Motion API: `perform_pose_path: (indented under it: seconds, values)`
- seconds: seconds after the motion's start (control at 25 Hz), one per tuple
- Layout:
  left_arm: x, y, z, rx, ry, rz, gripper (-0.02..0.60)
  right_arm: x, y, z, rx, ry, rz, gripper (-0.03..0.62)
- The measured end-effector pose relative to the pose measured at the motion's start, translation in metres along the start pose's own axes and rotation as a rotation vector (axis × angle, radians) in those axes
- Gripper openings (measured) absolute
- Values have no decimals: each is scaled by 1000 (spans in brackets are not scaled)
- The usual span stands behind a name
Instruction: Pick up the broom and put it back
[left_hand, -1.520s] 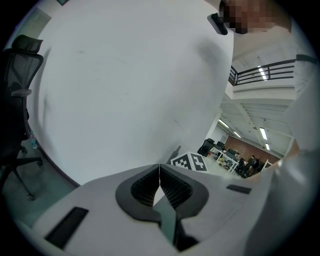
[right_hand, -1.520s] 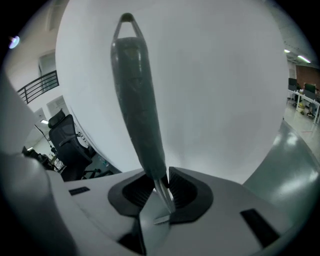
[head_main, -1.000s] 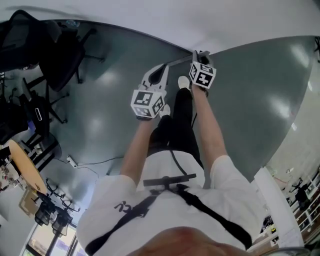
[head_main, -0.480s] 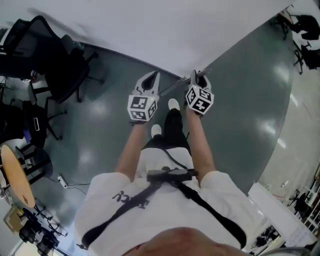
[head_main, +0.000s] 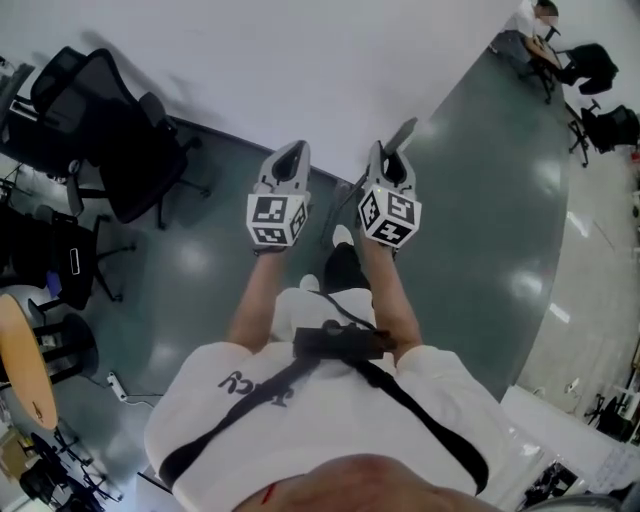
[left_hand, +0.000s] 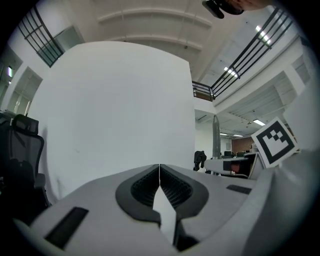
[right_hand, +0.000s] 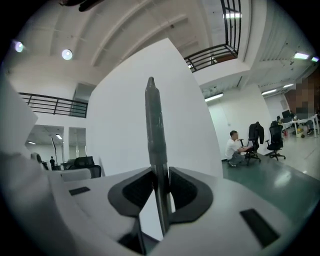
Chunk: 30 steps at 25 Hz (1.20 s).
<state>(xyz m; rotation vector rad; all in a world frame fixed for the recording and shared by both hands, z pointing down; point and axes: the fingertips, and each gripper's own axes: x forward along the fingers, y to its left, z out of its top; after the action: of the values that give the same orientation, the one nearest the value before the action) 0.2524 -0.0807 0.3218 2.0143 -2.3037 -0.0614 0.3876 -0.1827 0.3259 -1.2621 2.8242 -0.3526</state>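
Observation:
The broom's grey handle (right_hand: 156, 135) stands upright between the pads of my right gripper (right_hand: 161, 175), which is shut on it. In the head view the handle (head_main: 400, 133) pokes up past my right gripper (head_main: 386, 158) and slants down-left behind it toward the feet; the broom's head is hidden. My left gripper (head_main: 292, 158) is beside it, a little to the left, held level. In the left gripper view its jaws (left_hand: 159, 175) meet with nothing between them, and the handle (left_hand: 215, 142) shows off to the right.
A tall white partition wall (head_main: 300, 70) stands just ahead of both grippers. Black office chairs (head_main: 130, 140) are grouped at the left on the grey-green floor (head_main: 480, 230). A round wooden table (head_main: 25, 370) is at the lower left. A person sits at a desk (right_hand: 235, 147) far right.
Both grippers have risen from near the floor to chest height, the right one carrying the broom handle up with it. The white wall now fills more of the view.

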Motion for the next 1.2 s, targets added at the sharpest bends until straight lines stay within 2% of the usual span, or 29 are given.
perform_pose_path:
  seconds: [0.24, 0.4, 0.56, 0.72, 0.88, 1.2]
  values:
    - [-25, 12, 52, 8, -69, 30, 12, -12, 51, 58, -74, -114, 82, 94]
    - [-42, 20, 64, 3, -93, 57, 12, -21, 71, 68, -96, -139, 126, 91]
    - [-55, 34, 67, 24, -74, 106, 12, -21, 96, 72, -100, -128, 183, 91]
    - [-69, 55, 68, -2, -96, 169, 12, -13, 125, 74, -105, -123, 260, 91]
    - [-85, 86, 65, -18, -103, 275, 12, 4, 162, 66, -115, -98, 370, 91]
    - [-126, 157, 79, -28, -121, 542, 12, 50, 257, 47, -99, -24, 641, 91]
